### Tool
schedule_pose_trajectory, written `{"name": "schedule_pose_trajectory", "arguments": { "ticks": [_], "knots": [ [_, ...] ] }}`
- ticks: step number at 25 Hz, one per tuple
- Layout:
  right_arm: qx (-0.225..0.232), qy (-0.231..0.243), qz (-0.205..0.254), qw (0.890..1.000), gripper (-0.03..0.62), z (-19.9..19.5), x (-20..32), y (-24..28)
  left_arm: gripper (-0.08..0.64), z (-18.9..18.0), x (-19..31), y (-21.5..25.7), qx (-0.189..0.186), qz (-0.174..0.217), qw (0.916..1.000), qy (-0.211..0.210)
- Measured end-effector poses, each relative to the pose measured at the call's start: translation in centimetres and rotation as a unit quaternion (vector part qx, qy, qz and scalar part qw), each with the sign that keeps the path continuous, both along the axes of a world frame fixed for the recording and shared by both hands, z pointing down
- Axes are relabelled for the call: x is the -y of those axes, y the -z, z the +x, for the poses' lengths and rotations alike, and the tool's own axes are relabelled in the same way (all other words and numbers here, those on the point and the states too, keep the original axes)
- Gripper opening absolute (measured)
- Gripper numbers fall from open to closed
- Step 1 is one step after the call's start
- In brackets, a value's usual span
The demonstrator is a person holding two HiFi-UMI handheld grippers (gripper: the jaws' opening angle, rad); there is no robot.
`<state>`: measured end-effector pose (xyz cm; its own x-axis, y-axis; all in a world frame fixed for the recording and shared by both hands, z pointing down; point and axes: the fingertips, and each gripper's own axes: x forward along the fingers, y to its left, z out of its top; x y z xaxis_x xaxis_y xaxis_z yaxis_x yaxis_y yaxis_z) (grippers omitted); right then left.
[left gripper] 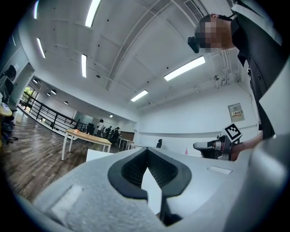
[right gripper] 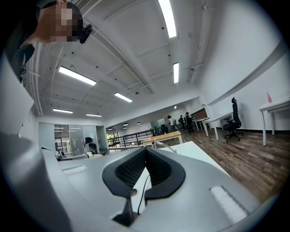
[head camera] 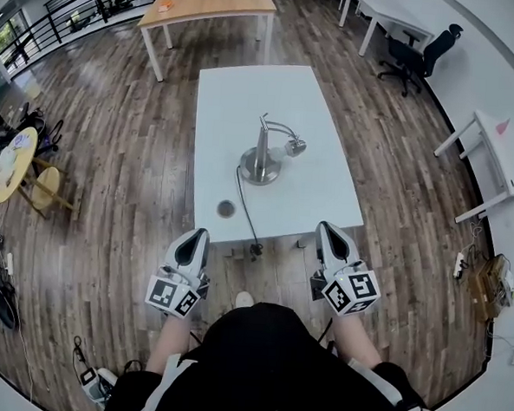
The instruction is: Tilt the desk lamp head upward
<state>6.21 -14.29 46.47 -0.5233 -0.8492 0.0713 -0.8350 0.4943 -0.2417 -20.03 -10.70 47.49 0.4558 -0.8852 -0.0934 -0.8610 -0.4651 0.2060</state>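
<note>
A metal desk lamp (head camera: 261,160) stands mid-way on the white table (head camera: 246,95). Its thin curved arm carries a small lamp head (head camera: 293,147) that points right and down. A black cable (head camera: 246,210) runs from the base to the table's near edge. Both grippers hover in front of that near edge, well short of the lamp. My left gripper (head camera: 200,233) is shut and empty, as the left gripper view (left gripper: 147,152) shows. My right gripper (head camera: 325,226) is shut and empty too (right gripper: 146,152); past its tips I see the lamp's arm (right gripper: 165,146) and the cable (right gripper: 143,189).
A small dark round disc (head camera: 225,209) lies on the table left of the cable. A wooden table (head camera: 209,2) stands beyond, an office chair (head camera: 418,52) at the back right, a white desk (head camera: 495,154) at the right, and a round yellow table (head camera: 12,164) at the left.
</note>
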Motion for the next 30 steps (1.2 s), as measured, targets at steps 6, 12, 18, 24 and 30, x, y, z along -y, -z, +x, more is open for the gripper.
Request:
{"name": "schedule_pose_trajectory", "arguments": {
  "ticks": [6, 12, 18, 24, 30],
  "knots": [
    [-0.004, -0.013, -0.019, 1.000, 0.005, -0.8, 1.2, -1.4, -0.002, -1.4, 1.8, -1.7, -0.002, -0.018, 0.9998, -0.006],
    [0.004, -0.008, -0.030, 1.000, 0.005, -1.8, 3.6, -2.0, -0.002, -1.9, 3.5, -2.2, -0.004, -0.026, 0.9996, -0.005],
    [0.018, 0.011, -0.017, 1.000, 0.003, -3.0, 7.8, -1.7, -0.002, -2.6, 5.5, -1.7, 0.012, -0.015, 0.9996, 0.020],
    [0.028, 0.022, -0.014, 0.999, 0.005, -2.6, 12.4, -1.2, -0.002, -2.9, 8.6, -0.9, 0.020, -0.011, 0.9989, 0.041],
    [0.036, 0.036, -0.015, 0.999, 0.005, -1.9, 16.9, -1.1, -0.002, -1.7, 12.4, -0.4, 0.024, -0.005, 0.9983, 0.052]
  ]
}}
